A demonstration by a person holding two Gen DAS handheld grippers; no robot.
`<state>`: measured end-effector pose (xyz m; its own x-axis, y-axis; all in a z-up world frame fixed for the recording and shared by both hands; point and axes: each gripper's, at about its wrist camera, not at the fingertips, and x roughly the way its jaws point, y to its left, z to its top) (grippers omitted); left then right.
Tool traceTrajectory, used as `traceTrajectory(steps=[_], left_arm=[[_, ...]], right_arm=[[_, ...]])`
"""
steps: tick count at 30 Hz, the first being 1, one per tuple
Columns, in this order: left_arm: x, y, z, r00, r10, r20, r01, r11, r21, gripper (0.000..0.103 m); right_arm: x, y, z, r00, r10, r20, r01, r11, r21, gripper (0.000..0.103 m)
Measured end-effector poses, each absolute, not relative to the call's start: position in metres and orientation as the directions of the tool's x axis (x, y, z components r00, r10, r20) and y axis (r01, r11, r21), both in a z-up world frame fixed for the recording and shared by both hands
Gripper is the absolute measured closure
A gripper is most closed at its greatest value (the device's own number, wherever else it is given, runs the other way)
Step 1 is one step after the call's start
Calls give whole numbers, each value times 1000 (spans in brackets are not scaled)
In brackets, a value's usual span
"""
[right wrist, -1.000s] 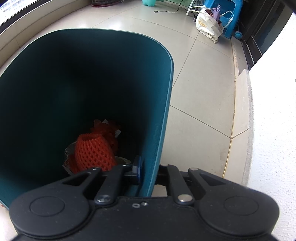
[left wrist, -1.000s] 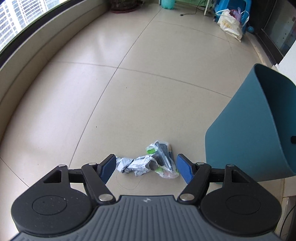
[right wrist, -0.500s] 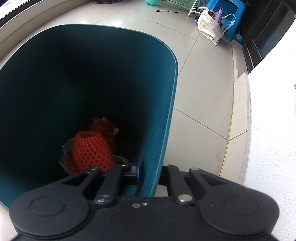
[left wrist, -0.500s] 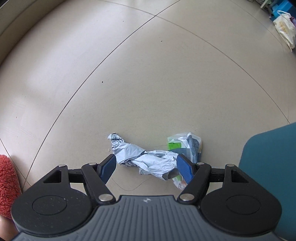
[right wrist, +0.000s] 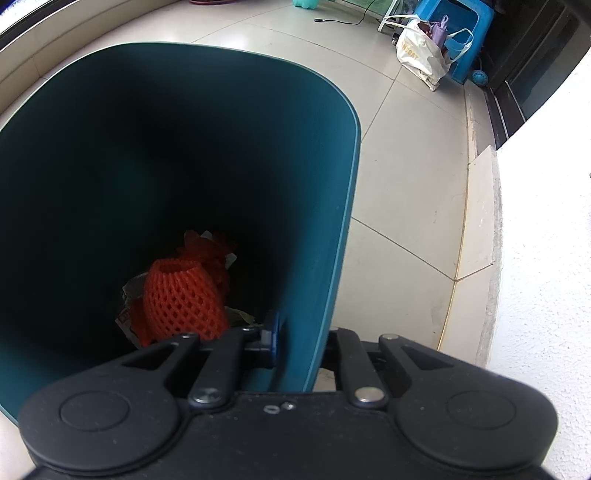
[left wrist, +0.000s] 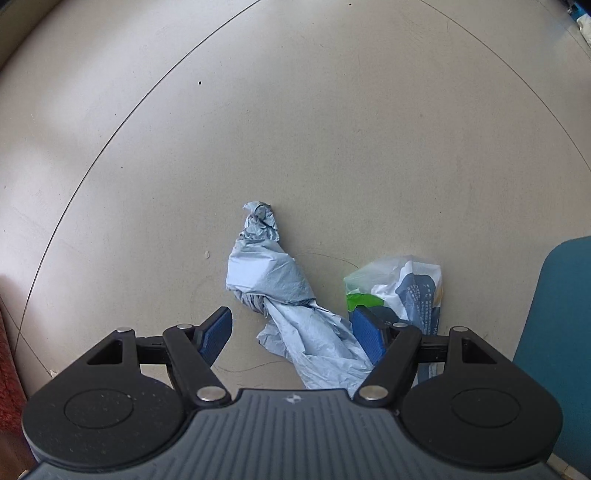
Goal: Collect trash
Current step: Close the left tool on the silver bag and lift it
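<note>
A crumpled grey plastic bag [left wrist: 280,291] lies on the beige tiled floor. Its near end runs between the fingers of my left gripper [left wrist: 291,334], which is open just above it. A clear wrapper with green and blue print [left wrist: 406,291] lies right beside the bag, partly behind the right fingertip [left wrist: 367,338]. My right gripper [right wrist: 299,343] is shut on the rim of a teal trash bin [right wrist: 325,206]. Inside the bin lie an orange foam net [right wrist: 181,299] and some paper. The bin's side also shows in the left wrist view [left wrist: 554,332].
A red fuzzy rug [left wrist: 9,354] sits at the left edge. A white wall and raised ledge [right wrist: 480,236] run along the right of the bin. A white tote bag [right wrist: 421,51] and a blue stool [right wrist: 465,33] stand far back.
My left gripper has tilted down and moved closer over the grey bag, still open. The bag's near end now lies between the fingers. The right gripper has kept its hold on the bin.
</note>
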<state>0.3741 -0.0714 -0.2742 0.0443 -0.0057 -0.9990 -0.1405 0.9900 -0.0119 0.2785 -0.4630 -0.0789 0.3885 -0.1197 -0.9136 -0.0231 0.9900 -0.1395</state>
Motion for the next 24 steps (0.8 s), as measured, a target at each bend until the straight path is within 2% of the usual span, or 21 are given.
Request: traceTrajectory(steps=[3, 5, 6, 11, 19, 24], left_arm=[[362, -68, -276, 42, 1, -999, -118, 993, -4, 40], [356, -59, -275, 44, -29, -999, -139, 990, -35, 61], [353, -55, -273, 46, -36, -998, -146, 988, -42, 66], [344, -38, -262, 66, -37, -997, -147, 988, -47, 76], [335, -29, -214, 127, -13, -992, -115, 993, -28, 79], [338, -51, -156, 184, 2, -983, -31, 1000, -3, 79]], right_arm=[[279, -462, -79, 388, -124, -913, -22, 989, -144, 92], [280, -462, -79, 388, -127, -913, -20, 989, -146, 92], [280, -461, -79, 388, -127, -913, -19, 989, -146, 92], [280, -461, -79, 390, -128, -912, -16, 989, -146, 92], [279, -465, -78, 395, -118, -911, -8, 991, -132, 92], [278, -465, -78, 396, -115, -911, -1, 992, -126, 92]])
